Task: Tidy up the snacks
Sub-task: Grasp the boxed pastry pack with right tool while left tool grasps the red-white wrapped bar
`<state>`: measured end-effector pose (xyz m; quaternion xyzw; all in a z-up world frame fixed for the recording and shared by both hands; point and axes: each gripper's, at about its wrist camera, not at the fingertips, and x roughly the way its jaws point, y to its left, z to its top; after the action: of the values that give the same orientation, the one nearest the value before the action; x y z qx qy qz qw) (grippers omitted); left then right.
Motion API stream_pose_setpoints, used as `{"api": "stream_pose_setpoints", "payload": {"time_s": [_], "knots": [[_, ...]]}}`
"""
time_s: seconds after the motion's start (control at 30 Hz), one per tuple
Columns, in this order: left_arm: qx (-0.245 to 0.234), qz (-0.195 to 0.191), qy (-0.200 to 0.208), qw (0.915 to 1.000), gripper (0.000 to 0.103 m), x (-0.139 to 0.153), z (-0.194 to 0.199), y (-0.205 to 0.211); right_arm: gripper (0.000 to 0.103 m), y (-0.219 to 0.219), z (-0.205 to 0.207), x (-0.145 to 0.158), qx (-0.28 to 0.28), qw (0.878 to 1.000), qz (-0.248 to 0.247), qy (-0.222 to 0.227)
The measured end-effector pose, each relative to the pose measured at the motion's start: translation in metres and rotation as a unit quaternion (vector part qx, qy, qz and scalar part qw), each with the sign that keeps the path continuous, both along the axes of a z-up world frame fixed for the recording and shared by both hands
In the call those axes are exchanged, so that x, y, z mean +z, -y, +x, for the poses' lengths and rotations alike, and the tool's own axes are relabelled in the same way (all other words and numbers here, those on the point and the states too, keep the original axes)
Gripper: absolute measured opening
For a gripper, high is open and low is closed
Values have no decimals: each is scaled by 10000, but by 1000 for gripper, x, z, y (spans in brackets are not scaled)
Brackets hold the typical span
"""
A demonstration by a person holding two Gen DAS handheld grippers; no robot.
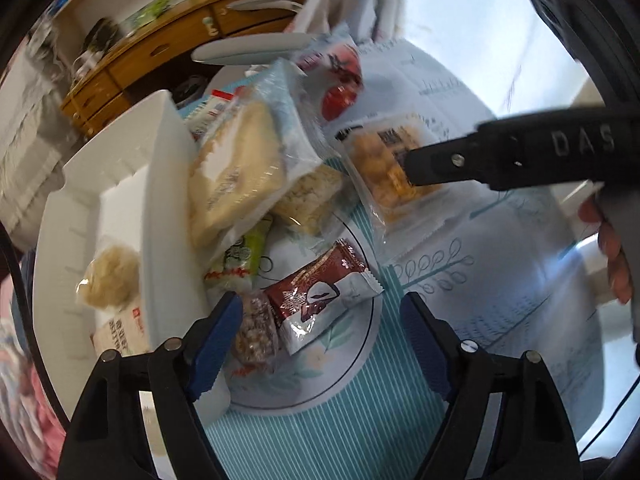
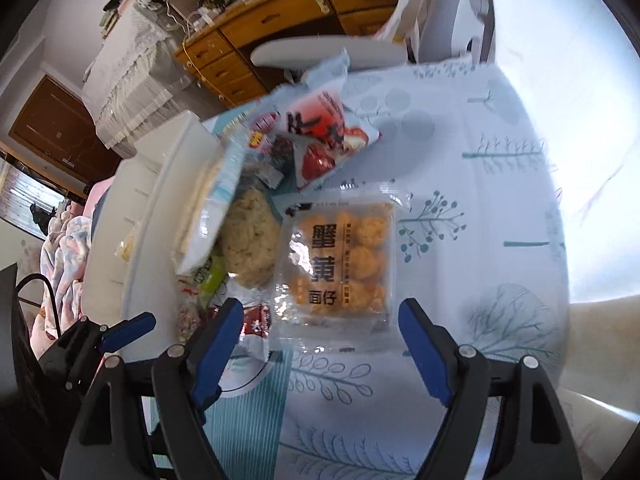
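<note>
My left gripper (image 1: 320, 320) hangs open over a pile of snacks on a round plate (image 1: 340, 376). A dark red and white packet (image 1: 320, 292) lies between its blue pads without being pressed, and a nut bar (image 1: 256, 332) sits by the left pad. My right gripper (image 2: 320, 328) is open too, just in front of a clear packet of orange puffs (image 2: 340, 260) lying flat on the tablecloth. In the left wrist view a black finger (image 1: 440, 162) of the right gripper reaches over that packet (image 1: 384, 168). A white organiser box (image 1: 120, 200) stands left of the pile with a pale snack (image 1: 108, 276) in it.
The pile includes a big rice-cracker bag (image 1: 236, 176), a green packet (image 1: 244, 256) and a red-printed bag (image 2: 324, 132). A tree-print tablecloth (image 2: 480, 220) covers the table. Beyond the far edge are a grey chair seat (image 2: 320, 48) and a wooden desk (image 2: 248, 28). A hand (image 1: 616, 256) shows at right.
</note>
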<state>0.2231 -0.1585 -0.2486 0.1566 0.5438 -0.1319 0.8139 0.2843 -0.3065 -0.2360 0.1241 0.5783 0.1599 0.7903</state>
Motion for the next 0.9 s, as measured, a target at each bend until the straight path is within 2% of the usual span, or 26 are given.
{"api": "stream_pose_setpoints", "payload": {"time_s": [0.1,0.33,0.47,0.73,0.83,0.9], "knots": [[-113,89,-160,9998,70,-14,6,4,81,-1,6,-13,64,9999,34,-147],[-219,170,-449,9986,70,-38,22,8,81,-4,16,-35,119,9992,195,-338],[-208,207,-599,9978,65,-51,30,8,81,-9,24,-42,223,9988,162,-395],[-356,-147,-525,9979,64,-61,33,12,80,-19,32,-48,342,9991,43,-233],[-316,-393,-626,9968,65,-65,41,10,74,-19,33,-48,349,9993,46,-141],[-376,-423,-598,9966,66,-66,42,9,65,-14,34,-47,271,9995,126,-124]]}}
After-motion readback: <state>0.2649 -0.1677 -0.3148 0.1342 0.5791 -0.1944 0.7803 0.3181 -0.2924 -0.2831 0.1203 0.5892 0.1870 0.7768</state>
